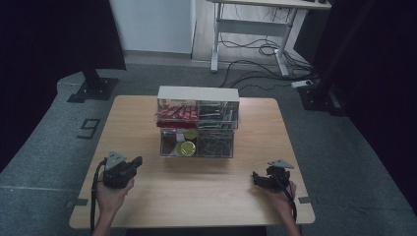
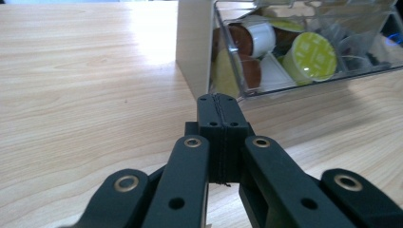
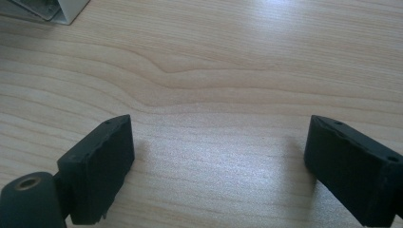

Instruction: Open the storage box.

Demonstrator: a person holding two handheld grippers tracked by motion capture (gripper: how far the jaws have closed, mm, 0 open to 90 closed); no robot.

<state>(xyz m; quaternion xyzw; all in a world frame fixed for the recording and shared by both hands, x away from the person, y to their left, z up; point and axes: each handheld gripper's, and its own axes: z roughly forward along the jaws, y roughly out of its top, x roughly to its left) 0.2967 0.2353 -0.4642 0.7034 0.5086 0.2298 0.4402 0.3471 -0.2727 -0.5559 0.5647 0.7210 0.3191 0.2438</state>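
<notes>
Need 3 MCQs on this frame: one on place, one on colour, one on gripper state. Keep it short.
1. Where does the clear plastic two-tier drawer organiser stand on the light wooden table?
A. far middle
B. near left corner
C. near right edge

2. What colour is the foil lid of the round capsule at the front of the open lower drawer?
A. red
B. yellow-green
C. blue

3. How do the jaws of the left gripper stand?
A. wide apart
B. shut on a capsule
C. shut, nothing between

Key: 1 A, the high view shows it centred towards the far edge. 2 B, the left gripper view shows the lid. 3 C, the jaws meet with nothing between; the right gripper is the open one.
</notes>
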